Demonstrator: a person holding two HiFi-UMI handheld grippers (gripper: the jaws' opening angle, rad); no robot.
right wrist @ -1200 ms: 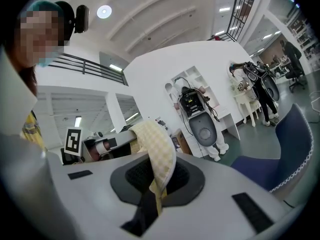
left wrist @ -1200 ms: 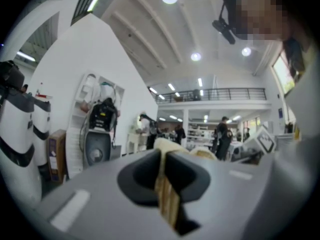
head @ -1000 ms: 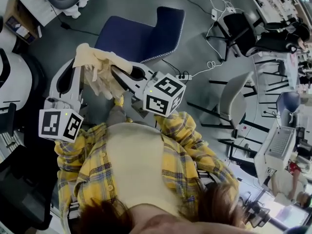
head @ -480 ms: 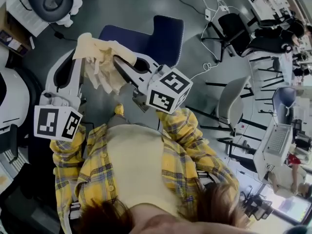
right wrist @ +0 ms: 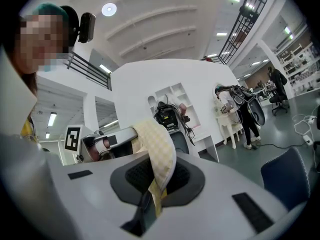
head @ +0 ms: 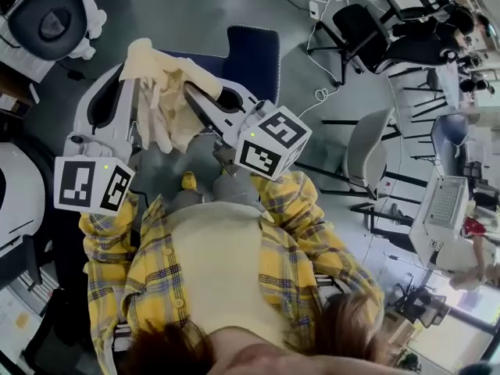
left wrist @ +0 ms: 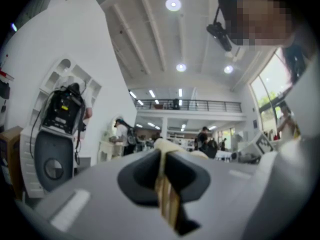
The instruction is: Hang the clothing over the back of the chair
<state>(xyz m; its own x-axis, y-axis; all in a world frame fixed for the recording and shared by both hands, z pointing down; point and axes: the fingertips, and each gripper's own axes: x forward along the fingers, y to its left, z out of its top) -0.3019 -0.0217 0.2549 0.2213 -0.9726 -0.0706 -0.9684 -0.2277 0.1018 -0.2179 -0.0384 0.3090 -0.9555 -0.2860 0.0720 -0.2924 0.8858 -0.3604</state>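
Observation:
A pale yellow checked garment [head: 166, 100] hangs bunched between my two grippers, held up in the air. My left gripper [head: 134, 59] is shut on its left part, and a strip of the cloth [left wrist: 167, 199] is pinched in the closed jaws. My right gripper [head: 194, 94] is shut on the right part, with the cloth [right wrist: 159, 159] draped over its jaws. The blue chair [head: 254, 53] stands just beyond the garment, its back upright at the right. The garment and grippers hide most of its seat.
A white machine [head: 47, 18] stands at the far left. Black office chairs [head: 355, 30] and a grey chair [head: 371, 155] stand to the right. A cable [head: 320, 96] trails on the floor beside the blue chair. The person's yellow plaid shirt [head: 289, 241] fills the bottom.
Both grippers have carried the garment forward toward the blue chair, which now sits closer behind it. The grip on the cloth is unchanged.

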